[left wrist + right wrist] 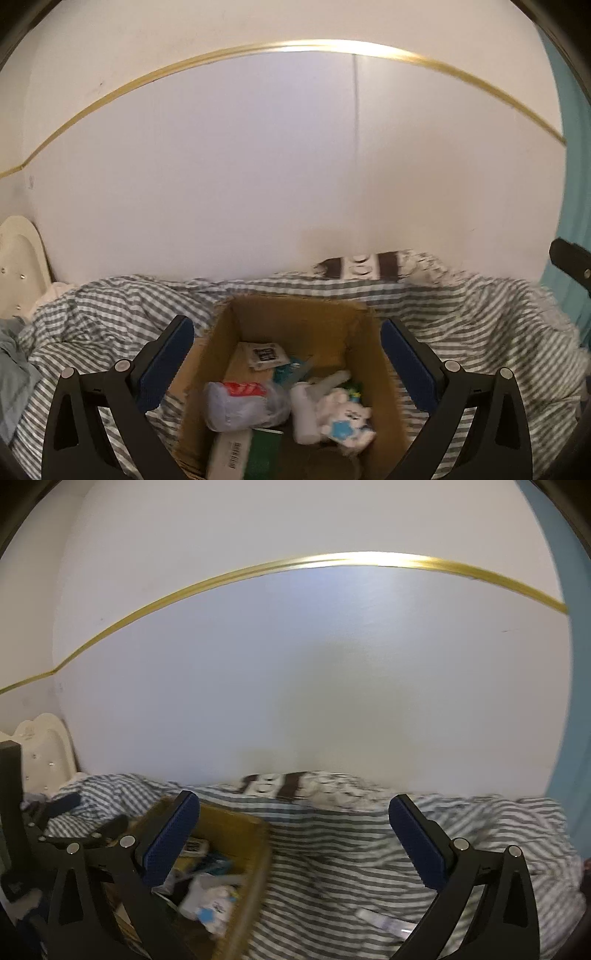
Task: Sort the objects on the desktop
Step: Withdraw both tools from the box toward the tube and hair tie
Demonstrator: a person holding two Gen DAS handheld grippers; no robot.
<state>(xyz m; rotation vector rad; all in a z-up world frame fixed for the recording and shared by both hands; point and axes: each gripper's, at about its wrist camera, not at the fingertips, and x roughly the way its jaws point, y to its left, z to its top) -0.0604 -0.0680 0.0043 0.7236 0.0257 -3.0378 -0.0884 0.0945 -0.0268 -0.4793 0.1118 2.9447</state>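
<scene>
An open cardboard box point(295, 314) sits on a grey-and-white striped bedsheet point(480, 332). Inside lie a clear bag with a red-and-white item point(245, 402), a white bottle point(306, 410), a white-and-blue packet point(347, 421), a QR-code card point(264, 354) and a green-and-white box point(247, 454). My left gripper point(288, 358) is open and empty, hovering over the box. My right gripper point(293, 834) is open and empty, above the sheet just right of the box point(236, 823). A small white tube-like object point(384, 921) lies on the sheet near my right gripper.
A white wall with a gold trim strip point(295, 46) rises behind the bed. A patterned pillow point(369, 267) lies against it. A cream headboard point(18, 258) stands at the left, a teal curtain point(576, 221) at the right. The other gripper's black frame point(22, 834) shows at left.
</scene>
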